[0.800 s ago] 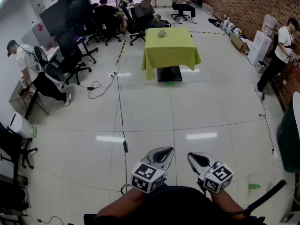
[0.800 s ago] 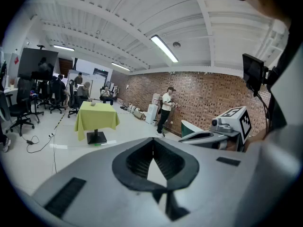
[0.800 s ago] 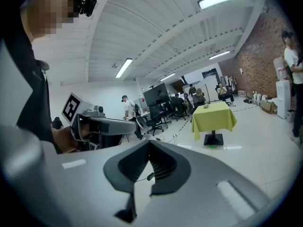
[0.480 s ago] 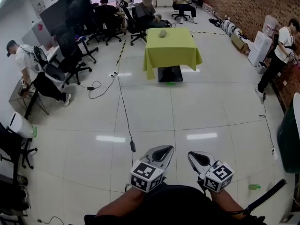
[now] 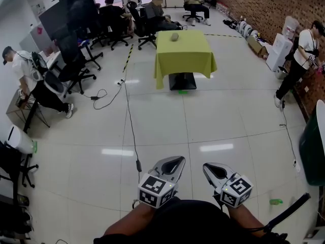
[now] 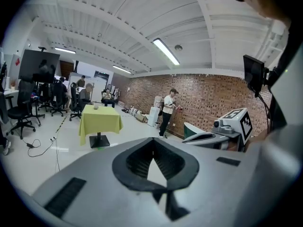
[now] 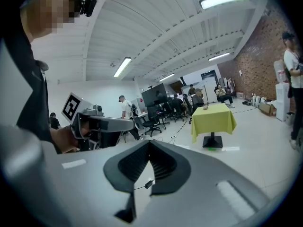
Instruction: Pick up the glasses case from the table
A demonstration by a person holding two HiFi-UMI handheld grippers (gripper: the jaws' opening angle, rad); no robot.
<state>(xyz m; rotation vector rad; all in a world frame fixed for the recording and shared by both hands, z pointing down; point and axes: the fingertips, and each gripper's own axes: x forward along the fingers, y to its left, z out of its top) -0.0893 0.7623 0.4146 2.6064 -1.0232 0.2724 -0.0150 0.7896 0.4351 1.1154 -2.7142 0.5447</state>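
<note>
In the head view, the left gripper and the right gripper were held side by side at the bottom edge, both above a pale tiled floor that shone with reflected ceiling lights. Both were empty. The table, draped in a yellow-green cloth, stood well apart from them across the open floor. The case lay near its far edge, about midway between the corners. A black cable ran along the floor from the left of the table toward the grippers. Office chairs and a large dark screen filled the left side, where one person bent over. A brick wall lined the right side, with another person standing near it. More people sat beyond the table.

In the left gripper view, the jaws were closed tip to tip with nothing between them. The table showed small at the left with the case on top. The brick wall ran behind a standing person, under a white ribbed ceiling with strip lights.

In the right gripper view, the jaws were likewise pressed together and held nothing. The table stood at the right with the case on it, and chairs and seated people at the rear.
</note>
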